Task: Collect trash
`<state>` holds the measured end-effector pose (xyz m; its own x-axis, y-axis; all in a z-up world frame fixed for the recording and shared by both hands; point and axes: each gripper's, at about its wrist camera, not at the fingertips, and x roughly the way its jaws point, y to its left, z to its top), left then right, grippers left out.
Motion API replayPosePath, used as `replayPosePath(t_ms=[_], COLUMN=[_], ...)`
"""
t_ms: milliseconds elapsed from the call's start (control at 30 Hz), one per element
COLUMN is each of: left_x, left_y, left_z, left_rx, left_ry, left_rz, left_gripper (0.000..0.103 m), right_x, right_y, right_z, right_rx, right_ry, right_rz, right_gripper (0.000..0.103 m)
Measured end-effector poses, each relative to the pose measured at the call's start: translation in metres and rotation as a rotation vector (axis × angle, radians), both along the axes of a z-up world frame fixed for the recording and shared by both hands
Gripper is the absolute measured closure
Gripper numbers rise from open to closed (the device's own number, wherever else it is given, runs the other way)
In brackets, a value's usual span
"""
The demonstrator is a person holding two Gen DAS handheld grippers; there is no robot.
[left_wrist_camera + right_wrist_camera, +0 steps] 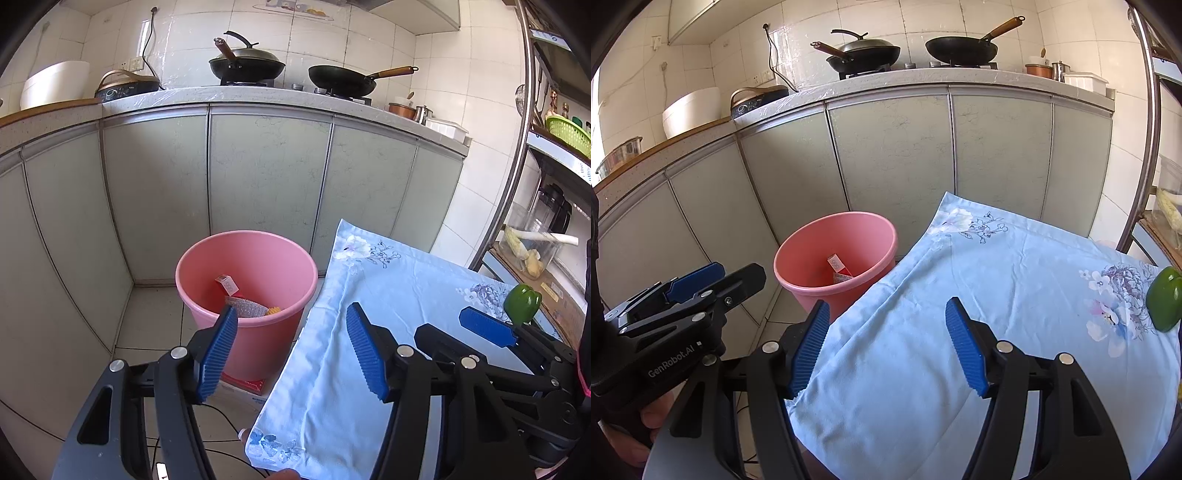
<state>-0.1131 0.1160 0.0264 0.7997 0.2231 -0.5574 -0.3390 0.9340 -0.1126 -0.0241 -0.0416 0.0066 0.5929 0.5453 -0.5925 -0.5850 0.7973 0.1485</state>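
A pink bucket (246, 295) stands on the floor by the cabinets and holds a small white box (226, 282), a silver wrapper (245, 307) and a yellow scrap. It also shows in the right wrist view (836, 264). My left gripper (291, 350) is open and empty, above the bucket's near rim and the table's left edge. My right gripper (886, 347) is open and empty over the light blue flowered cloth (960, 332). A green pepper (1165, 302) lies on the cloth at the right. The right gripper's fingers (487, 326) show beside the pepper (522, 302) in the left wrist view.
Grey-green cabinet doors (258, 173) close off the back. Two black pans (247, 62) sit on the stove above. A metal shelf rack (517, 147) stands at the right with a green basket and jars. Cables and a red-topped box (243, 384) lie on the floor tiles.
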Motion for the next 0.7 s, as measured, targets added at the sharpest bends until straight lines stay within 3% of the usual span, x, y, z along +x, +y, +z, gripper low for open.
replayPosePath(t_ms=[700], left_x=[0.0035], left_y=[0.0014], left_z=[-0.0033], left_rx=[0.0], left_ry=[0.01], left_rz=[-0.009], left_gripper=[0.044], right_x=[0.0018], right_y=[-0.0008], right_z=[-0.0052], right_rx=[-0.004], right_ry=[0.013], right_rz=[-0.002], right_gripper=[0.037])
